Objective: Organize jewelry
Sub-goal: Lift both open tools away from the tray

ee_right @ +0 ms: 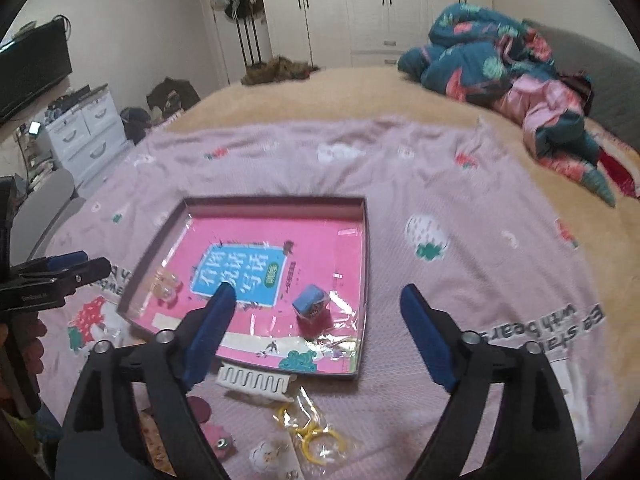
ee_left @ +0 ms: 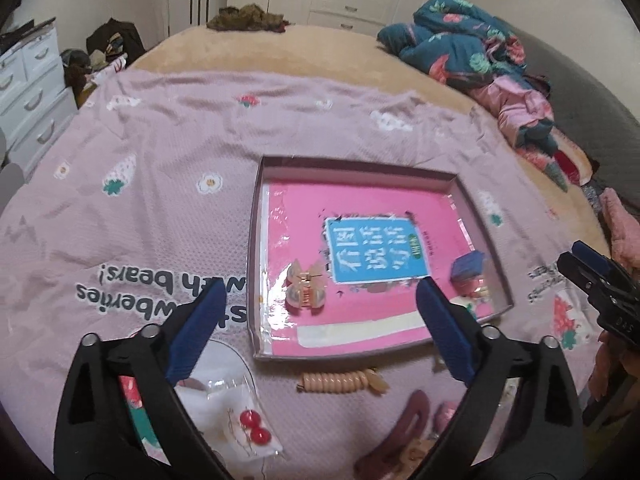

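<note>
On the bed, a shallow box (ee_left: pixel 376 168) w/ pink lining is seen on the lilac blanket (ee_left: pixel 160 184); a clear claw clip (ee_left: pixel 306 288) and small blue box (ee_left: pixel 467 266) already lie inside. Both the left gripper (ee_left: pixel 320 316) and right gripper (ee_right: pixel 320 320) are spread wide, nothing held. Loose items are left outside, e.g. the beige coil tie (ee_left: pixel 340 383) and yellow rings (ee_right: pixel 316 436). Next pick is best approached low, pads squared either side, closed gently.
</note>
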A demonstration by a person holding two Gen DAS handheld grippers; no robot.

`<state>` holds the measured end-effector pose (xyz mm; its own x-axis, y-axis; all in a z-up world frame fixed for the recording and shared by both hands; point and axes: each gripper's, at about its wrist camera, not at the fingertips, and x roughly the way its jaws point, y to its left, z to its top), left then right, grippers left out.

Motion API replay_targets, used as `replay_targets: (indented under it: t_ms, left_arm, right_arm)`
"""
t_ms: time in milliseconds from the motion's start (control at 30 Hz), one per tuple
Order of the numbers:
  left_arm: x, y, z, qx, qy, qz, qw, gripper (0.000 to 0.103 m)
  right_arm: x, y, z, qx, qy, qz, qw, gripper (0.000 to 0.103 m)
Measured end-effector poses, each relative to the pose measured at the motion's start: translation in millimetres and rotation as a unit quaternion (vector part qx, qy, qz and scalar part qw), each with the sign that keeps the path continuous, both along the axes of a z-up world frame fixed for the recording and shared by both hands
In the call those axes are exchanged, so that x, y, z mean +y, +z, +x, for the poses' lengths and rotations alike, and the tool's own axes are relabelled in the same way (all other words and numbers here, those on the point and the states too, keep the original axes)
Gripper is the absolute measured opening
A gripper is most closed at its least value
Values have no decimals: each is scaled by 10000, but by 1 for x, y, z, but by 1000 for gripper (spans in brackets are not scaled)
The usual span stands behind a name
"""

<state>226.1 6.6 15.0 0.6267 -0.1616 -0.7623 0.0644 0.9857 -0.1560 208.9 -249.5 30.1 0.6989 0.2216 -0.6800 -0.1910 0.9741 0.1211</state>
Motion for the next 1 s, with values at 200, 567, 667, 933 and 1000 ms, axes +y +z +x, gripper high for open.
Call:
replay_targets:
  t_ms: [200,567,667,933,1000]
  left_arm:
    - [-3,29,-26,-366,-16,-34,9993,94]
    - [-6,62,-71,-770,-93,-111,9969,94]
    - [-5,65,-83,-839,-91,-129,9963,94]
    - [0,58,-116,-836,-139,-193,9962,94]
    - [2,53,-122,-802,-159,-170,9965,94]
  right_arm:
    - [-4,36,-32,-394,-9,84,9992,93]
    - [-4,85,-85,-939,36,227,9953,96]
    - [-3,92,-99,-1017,67,250,9945,96]
    - [2,89,-133,-989,196,252,9946,97]
    - [4,84,-141,-943,227,266,9949,97]
